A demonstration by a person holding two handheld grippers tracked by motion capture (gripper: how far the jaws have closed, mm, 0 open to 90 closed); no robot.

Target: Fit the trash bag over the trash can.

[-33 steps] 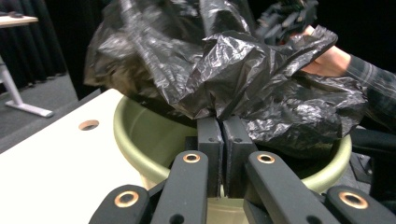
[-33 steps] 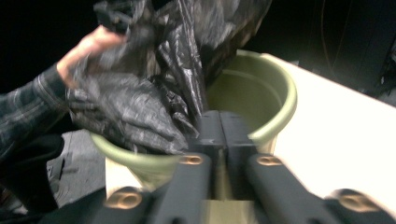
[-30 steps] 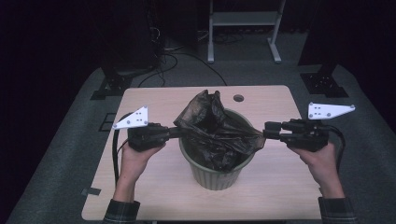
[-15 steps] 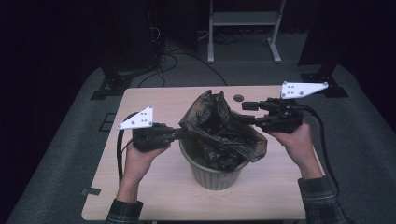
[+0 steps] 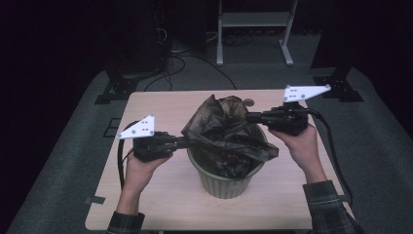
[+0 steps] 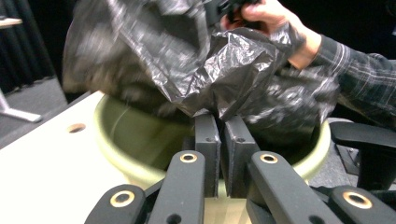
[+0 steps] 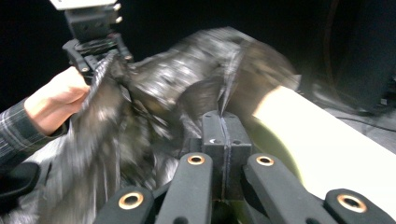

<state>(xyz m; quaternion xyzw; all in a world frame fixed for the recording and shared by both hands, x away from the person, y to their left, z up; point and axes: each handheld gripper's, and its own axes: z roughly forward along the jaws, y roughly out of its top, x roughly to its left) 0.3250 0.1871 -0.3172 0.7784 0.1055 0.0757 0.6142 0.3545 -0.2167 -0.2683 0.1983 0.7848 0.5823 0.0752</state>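
On the left side of the high view we are seeing the left gripper [image 5: 187,141], which a hand is holding just beside the left rim of the green bin [image 5: 226,183]. Its jaws are pressing together and they are pinching an edge of the black plastic bag [image 5: 221,129]; in the left gripper view the film is coming out right from between the two black pads [image 6: 208,140], above the pale green wall of the bin [image 6: 126,144].

In the middle, the bin is standing upright on the wooden table [image 5: 160,204], and the bag is sitting partly inside it, while most of the crumpled film is rising above the rim and is leaning toward the far side of the table. A small round dark thing [image 5: 249,102] is lying on the table behind the bag.

On the right, the right gripper [image 5: 251,117] is holding the upper right part of the bag, higher than the bin rim. Its jaws have just been closing, and in the right gripper view the pads [image 7: 215,130] are meeting on a thin fold of the bag [image 7: 154,93], which is blurred there
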